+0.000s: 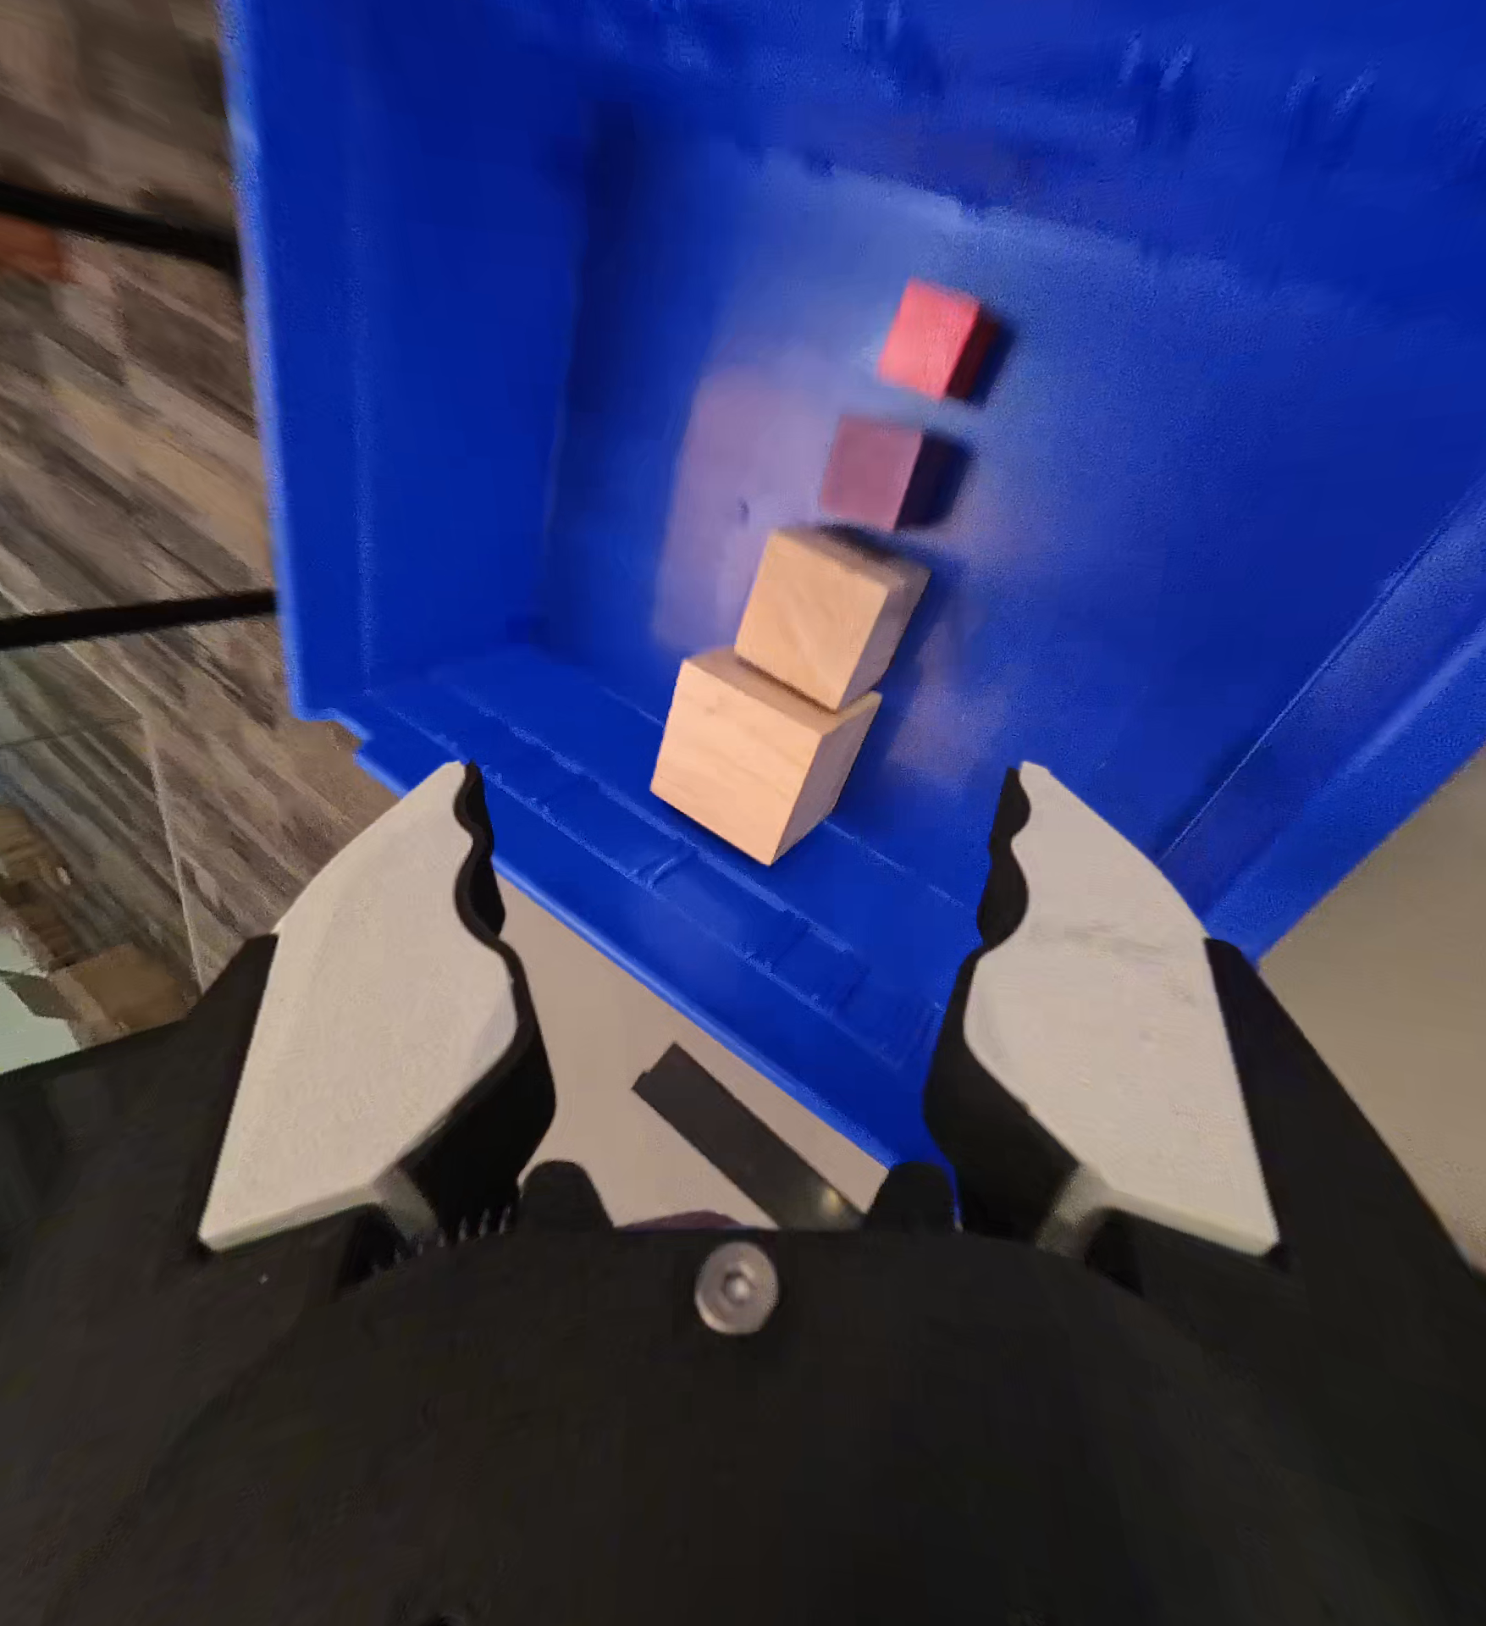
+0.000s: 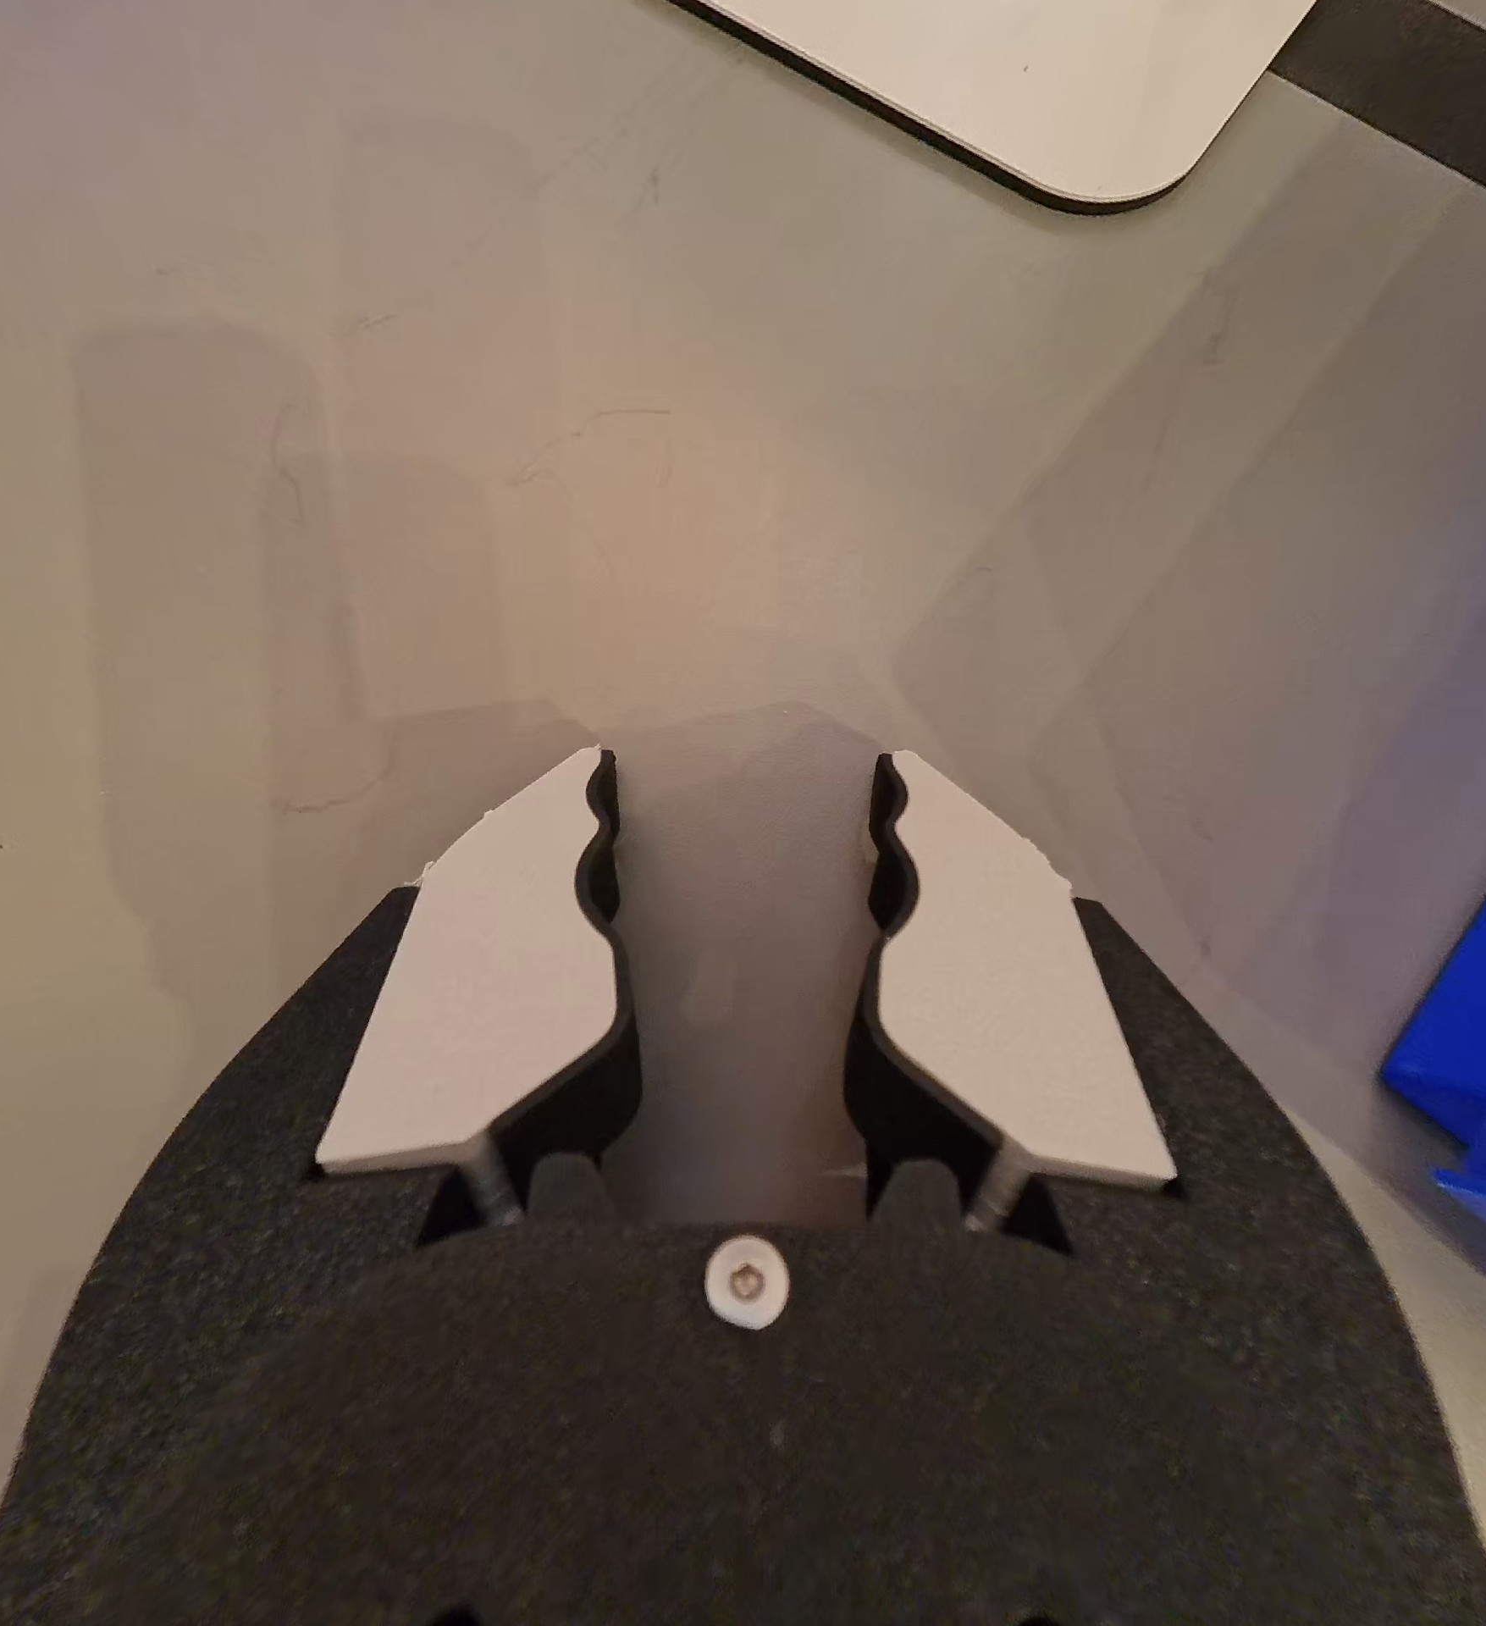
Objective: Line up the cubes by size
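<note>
Two grippers hover with fingers apart, gripping nothing: the left gripper (spread wide) faces a blue plastic tray. The right gripper points at the bare grey worktop.

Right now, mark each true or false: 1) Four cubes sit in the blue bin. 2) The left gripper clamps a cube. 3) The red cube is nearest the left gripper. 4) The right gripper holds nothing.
1) True: two wooden cubes, a purple cube and a red cube line the blue bin.
2) False: the left gripper is wide open, empty.
3) False: it is farthest.
4) True: the right gripper is open over bare table.
</note>
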`<state>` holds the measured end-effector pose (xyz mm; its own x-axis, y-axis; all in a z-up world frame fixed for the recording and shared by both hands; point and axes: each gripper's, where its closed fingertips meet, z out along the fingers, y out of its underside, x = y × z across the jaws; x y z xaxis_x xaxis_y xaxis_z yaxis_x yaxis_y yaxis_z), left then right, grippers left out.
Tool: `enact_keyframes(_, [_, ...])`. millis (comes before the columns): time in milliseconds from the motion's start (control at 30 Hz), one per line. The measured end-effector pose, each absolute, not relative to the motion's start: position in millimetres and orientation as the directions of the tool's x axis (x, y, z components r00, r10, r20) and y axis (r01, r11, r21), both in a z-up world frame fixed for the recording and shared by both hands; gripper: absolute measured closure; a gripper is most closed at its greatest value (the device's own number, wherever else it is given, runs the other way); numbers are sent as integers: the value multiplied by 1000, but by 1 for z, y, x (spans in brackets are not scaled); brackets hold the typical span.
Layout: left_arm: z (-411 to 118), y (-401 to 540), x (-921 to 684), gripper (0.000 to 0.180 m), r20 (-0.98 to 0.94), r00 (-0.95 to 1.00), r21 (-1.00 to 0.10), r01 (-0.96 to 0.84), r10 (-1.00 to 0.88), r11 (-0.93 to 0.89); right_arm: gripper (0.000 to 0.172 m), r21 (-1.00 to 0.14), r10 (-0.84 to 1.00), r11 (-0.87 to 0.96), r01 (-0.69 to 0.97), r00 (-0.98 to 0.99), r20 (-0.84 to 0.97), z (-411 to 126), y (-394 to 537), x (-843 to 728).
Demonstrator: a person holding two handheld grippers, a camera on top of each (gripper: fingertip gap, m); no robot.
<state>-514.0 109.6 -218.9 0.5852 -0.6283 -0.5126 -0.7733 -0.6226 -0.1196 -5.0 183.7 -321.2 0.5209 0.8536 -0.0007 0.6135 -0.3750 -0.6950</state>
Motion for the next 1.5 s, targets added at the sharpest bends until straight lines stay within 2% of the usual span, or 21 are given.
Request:
enact_keyframes(133, [-250,116,-537,77,-452,525,49,-792,-721,-608,118,-696,855,-373,614,519,-1,-321,184,-5])
enact_keyframes(400, [-285,121,-549,92,-339,471,208,-807,-814,-553,119,-697,858,-370,615,514,-2,-321,184,-6])
enact_keyframes(467, [-291,118,-555,100,-315,471,242,-800,-824,-549,120,-697,859,-368,616,512,-1,-321,184,-6])
enact_keyframes(600, [-293,118,-562,120,-319,464,263,-795,-827,-547,120,-697,860,-367,616,510,-2,-321,184,-6])
enact_keyframes(833, [-289,115,-567,122,-325,461,295,-780,-826,-551,120,-697,861,-365,617,508,-2,-321,183,-6])
enact_keyframes(1033, [-248,114,-563,122,-420,488,199,-773,-765,-602,117,-697,866,-361,620,500,-3,-321,182,-7])
enact_keyframes(1167, [-197,112,-539,122,-514,527,9,-785,-676,-619,113,-700,875,-360,617,484,-23,-320,180,-8])
enact_keyframes(1267, [-162,109,-490,122,-568,533,-163,-820,-628,-549,110,-713,885,-360,601,463,-56,-317,177,-11])
enact_keyframes(1367, [-138,103,-428,122,-607,517,-297,-852,-603,-431,105,-787,901,-327,524,423,-93,-299,174,-19])
enact_keyframes(1500, [-128,97,-326,122,-641,476,-437,-871,-602,-224,99,-858,916,-378,348,274,-293,-256,145,-47])
